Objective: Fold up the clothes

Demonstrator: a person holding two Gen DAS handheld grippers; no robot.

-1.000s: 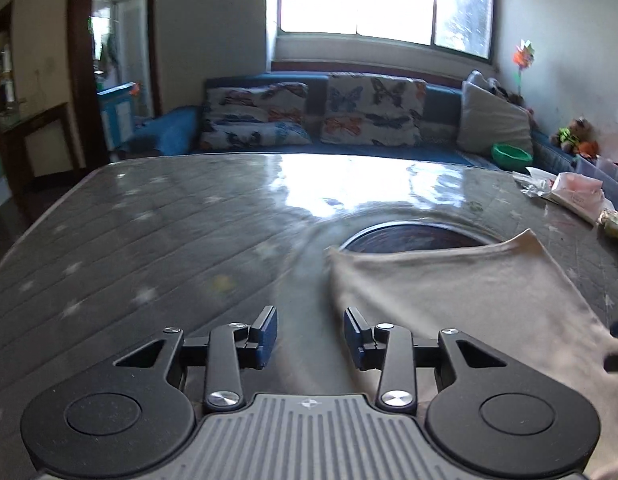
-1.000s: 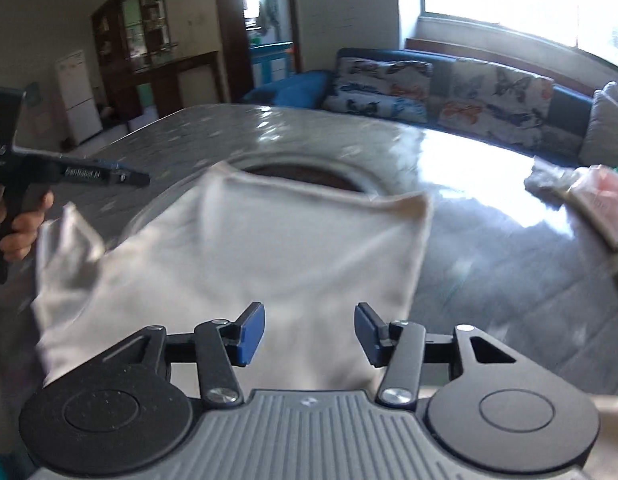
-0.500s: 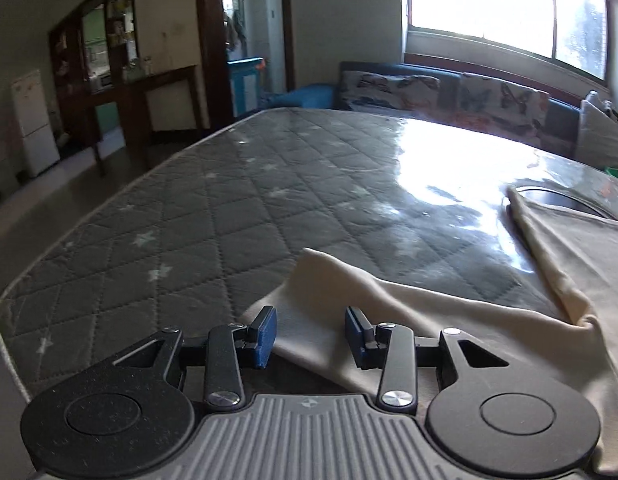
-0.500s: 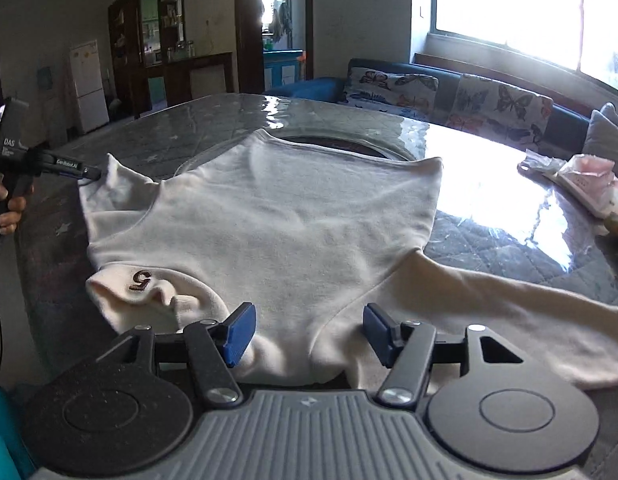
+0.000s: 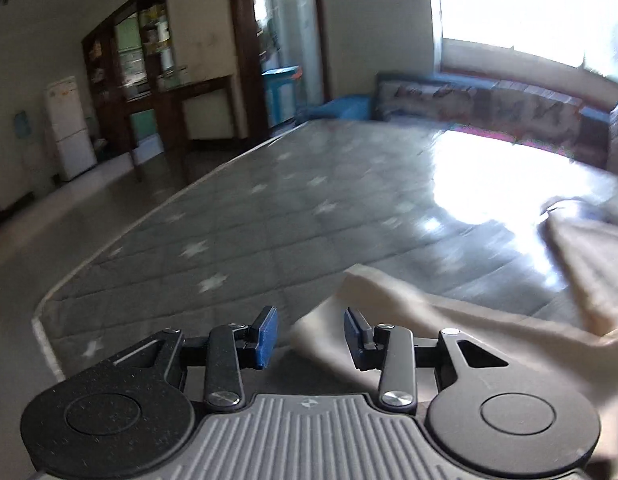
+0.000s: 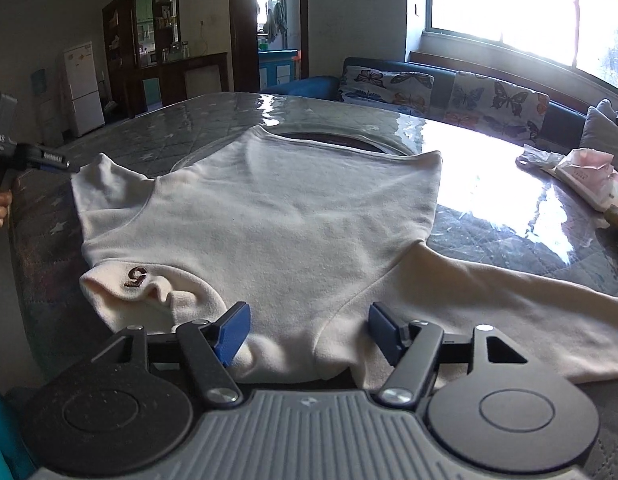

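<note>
Cream sweatshirt (image 6: pixel 293 216) lies flat on the quilted mattress (image 6: pixel 213 116); right gripper (image 6: pixel 307 334) is opening over its collar edge, unclenched. Left gripper (image 5: pixel 309 334) hovers released at the sleeve (image 5: pixel 409 312) tip, nine o'clock.

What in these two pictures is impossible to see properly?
- Left wrist view: motion blur smears the sofa cushions' pattern.
- Right wrist view: the cream sweatshirt's near hem is hidden by the right gripper, whose jaws are opening.
- Right wrist view: the sweatshirt's long sleeve is cut off by the right edge.
- The pink packet's print is too small to read.
</note>
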